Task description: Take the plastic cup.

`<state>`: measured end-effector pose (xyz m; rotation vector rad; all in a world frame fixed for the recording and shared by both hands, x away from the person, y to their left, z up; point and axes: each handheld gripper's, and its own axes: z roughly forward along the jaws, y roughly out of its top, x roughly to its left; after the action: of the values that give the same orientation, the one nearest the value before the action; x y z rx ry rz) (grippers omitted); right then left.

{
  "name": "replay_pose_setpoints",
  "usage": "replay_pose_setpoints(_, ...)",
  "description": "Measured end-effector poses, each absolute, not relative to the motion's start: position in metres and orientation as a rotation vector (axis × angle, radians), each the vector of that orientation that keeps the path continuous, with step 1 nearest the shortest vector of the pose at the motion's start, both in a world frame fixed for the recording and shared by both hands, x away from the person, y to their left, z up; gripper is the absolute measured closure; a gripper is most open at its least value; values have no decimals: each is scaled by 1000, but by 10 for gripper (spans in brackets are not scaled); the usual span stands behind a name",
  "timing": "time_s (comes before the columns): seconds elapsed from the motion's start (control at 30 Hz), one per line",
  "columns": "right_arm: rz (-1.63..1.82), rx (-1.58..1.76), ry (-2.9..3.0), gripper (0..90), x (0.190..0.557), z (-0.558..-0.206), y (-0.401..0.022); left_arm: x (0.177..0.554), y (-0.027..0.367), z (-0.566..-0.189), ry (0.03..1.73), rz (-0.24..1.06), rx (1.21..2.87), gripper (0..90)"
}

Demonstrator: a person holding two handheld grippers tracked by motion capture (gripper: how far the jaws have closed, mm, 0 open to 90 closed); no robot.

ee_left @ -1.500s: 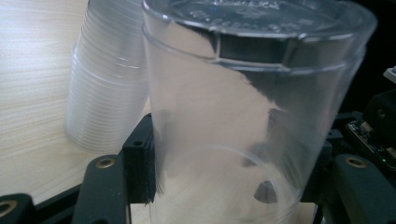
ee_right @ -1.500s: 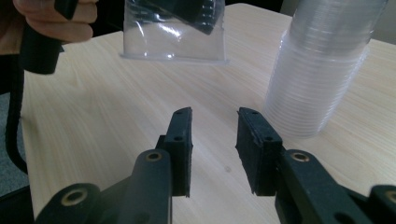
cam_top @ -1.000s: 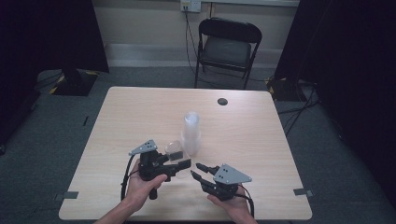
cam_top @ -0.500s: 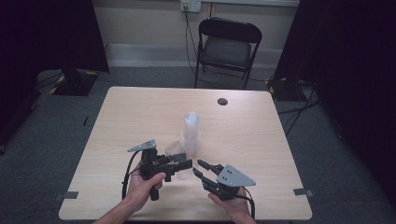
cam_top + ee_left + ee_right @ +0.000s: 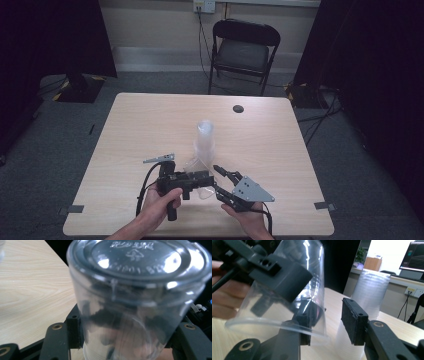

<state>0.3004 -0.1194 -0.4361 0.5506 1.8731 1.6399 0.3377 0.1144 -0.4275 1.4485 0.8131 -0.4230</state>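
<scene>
Clear, empty plastic cup [image 5: 135, 300] clenched sideways in left gripper [image 5: 200, 180] fingers, above light wooden table [image 5: 150, 125]. Right gripper [image 5: 222, 175] fingers just opening, one inside rim. Clear cup stack [image 5: 204, 140] upright behind.

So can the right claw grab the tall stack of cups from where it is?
Probably not straight away. The clear cup held in the left claw sits across the right claw, one jaw inside its rim, with the cup stack just behind.
</scene>
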Motion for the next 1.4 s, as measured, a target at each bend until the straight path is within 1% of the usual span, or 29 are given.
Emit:
replay_pose_setpoints(0.1, 1661, 532, 1848, 621, 298, -434, -120, 336, 111, -428, 800, -457, 1441, 400)
replay_pose_setpoints(0.33, 1654, 530, 1826, 626, 296, -433, -117, 336, 108, -429, 790, -462, 1438, 392)
replay_pose_setpoints(0.4, 1644, 525, 1821, 659, 296, -433, -117, 336, 110, -429, 796, -441, 1435, 392)
replay_pose_setpoints(0.43, 1653, 538, 1796, 711, 296, -433, -118, 336, 111, -428, 791, -426, 1436, 391)
replay_pose_setpoints(0.47, 1653, 538, 1796, 711, 296, -433, -118, 337, 112, -428, 790, -424, 1437, 391)
replay_pose_setpoints(0.5, 1651, 534, 1794, 749, 295, -433, -119, 337, 112, -428, 794, -425, 1432, 387)
replay_pose_setpoints(0.6, 1655, 535, 1788, 756, 295, -433, -119, 338, 111, -432, 797, -443, 1425, 379)
replay_pose_setpoints(0.67, 1633, 535, 1789, 762, 294, -434, -119, 338, 110, -432, 789, -434, 1434, 356)
replay_pose_setpoints(0.7, 1634, 538, 1780, 781, 293, -435, -119, 338, 110, -432, 791, -435, 1429, 343)
replay_pose_setpoints(0.9, 1640, 532, 1772, 800, 293, -434, -120, 336, 111, -429, 781, -396, 1431, 309)
replay_pose_setpoints(1.03, 1628, 541, 1794, 821, 293, -435, -120, 338, 114, -429, 772, -346, 1431, 237)
replay_pose_setpoints(1.17, 1624, 541, 1800, 829, 293, -435, -120, 341, 117, -428, 781, -333, 1427, 204)
replay_pose_setpoints(1.4, 1613, 539, 1809, 846, 292, -436, -119, 343, 120, -428, 775, -316, 1423, 188)
